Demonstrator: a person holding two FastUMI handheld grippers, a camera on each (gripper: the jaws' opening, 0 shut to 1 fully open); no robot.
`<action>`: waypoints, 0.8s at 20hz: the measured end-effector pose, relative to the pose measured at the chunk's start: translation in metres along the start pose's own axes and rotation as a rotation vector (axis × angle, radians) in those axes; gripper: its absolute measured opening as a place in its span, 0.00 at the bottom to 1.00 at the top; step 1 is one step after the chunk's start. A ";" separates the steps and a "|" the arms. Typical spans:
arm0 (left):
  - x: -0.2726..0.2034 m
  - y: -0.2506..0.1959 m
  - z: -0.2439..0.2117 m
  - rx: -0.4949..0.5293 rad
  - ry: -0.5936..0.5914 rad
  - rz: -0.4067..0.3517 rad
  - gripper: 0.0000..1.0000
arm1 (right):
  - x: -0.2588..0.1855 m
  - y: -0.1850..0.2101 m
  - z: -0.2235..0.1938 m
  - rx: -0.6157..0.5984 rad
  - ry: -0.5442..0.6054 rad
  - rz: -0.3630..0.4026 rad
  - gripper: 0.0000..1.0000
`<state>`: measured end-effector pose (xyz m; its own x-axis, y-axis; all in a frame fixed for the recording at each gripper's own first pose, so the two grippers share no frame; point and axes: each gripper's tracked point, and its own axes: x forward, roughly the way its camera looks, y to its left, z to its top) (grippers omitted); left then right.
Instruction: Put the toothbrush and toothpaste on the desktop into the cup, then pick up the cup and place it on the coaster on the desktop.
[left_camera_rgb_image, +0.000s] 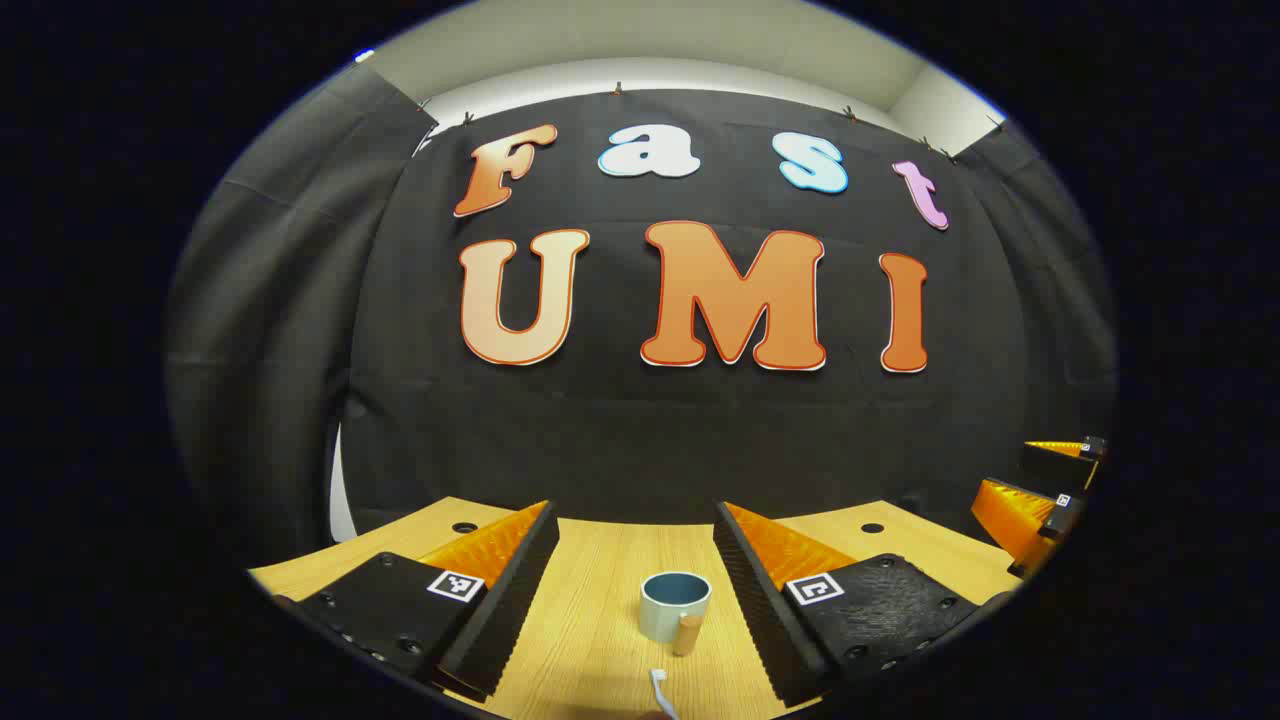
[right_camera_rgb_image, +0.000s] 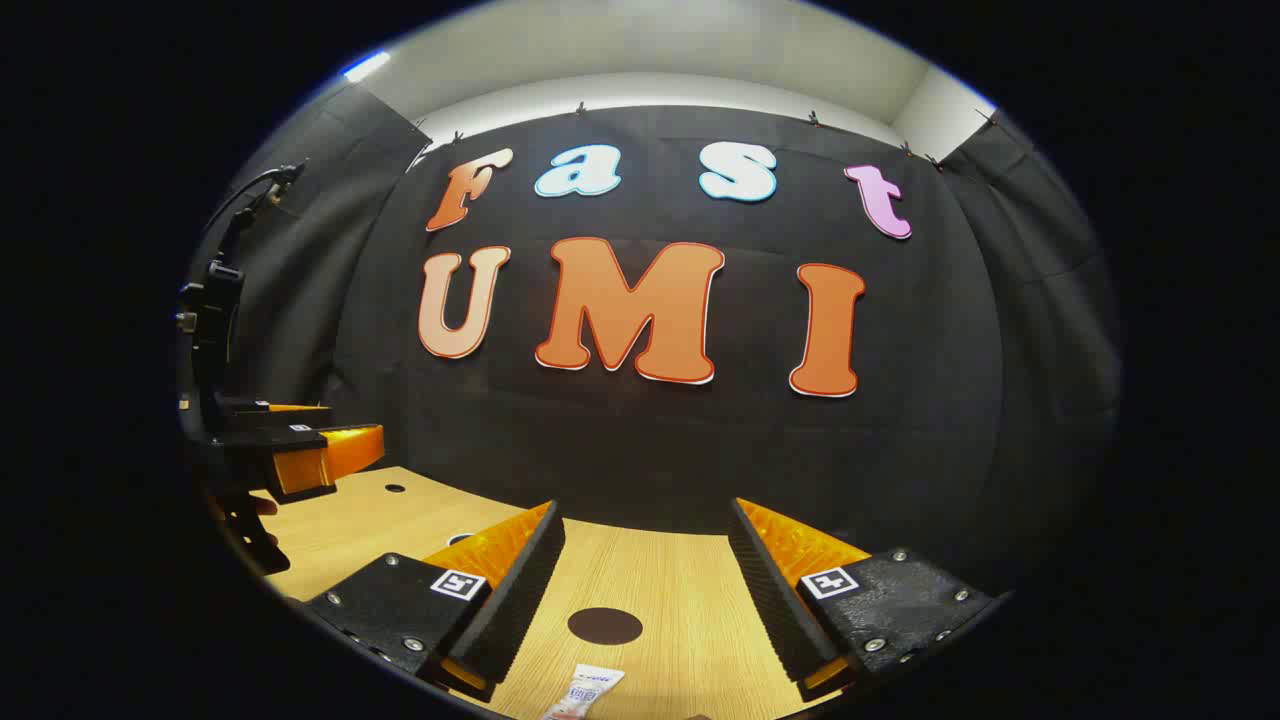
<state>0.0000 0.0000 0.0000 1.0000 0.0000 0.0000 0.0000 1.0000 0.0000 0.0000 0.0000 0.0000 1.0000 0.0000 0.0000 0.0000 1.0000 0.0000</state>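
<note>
In the left gripper view a pale blue-green cup with a wooden handle stands upright on the wooden desktop, between the spread fingers of my left gripper, which is open and empty. The white head of the toothbrush lies just in front of the cup. At that view's right edge is the right gripper. In the right gripper view a dark round coaster lies flat between the fingers of my right gripper, also open and empty. The end of the toothpaste tube lies nearer than the coaster. The left gripper is at the left.
The desktop has small round holes near its far edge, where the black cloth wall begins. A person's hand shows under the left gripper in the right gripper view.
</note>
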 end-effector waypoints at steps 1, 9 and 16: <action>0.000 -0.002 0.000 -0.006 0.003 0.001 0.94 | -0.001 -0.001 0.001 -0.009 0.001 0.002 0.99; -0.005 -0.010 -0.004 -0.025 0.024 0.009 0.94 | -0.010 -0.020 -0.007 -0.003 0.023 -0.020 0.99; -0.003 -0.011 -0.005 -0.001 0.028 0.006 0.94 | -0.006 -0.022 -0.014 -0.006 0.034 -0.029 0.99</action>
<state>-0.0031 -0.0110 -0.0051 0.9996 0.0058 -0.0285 -0.0058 1.0000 -0.0009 -0.0064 -0.0222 -0.0144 0.9990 -0.0287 -0.0342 0.0285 0.9996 -0.0063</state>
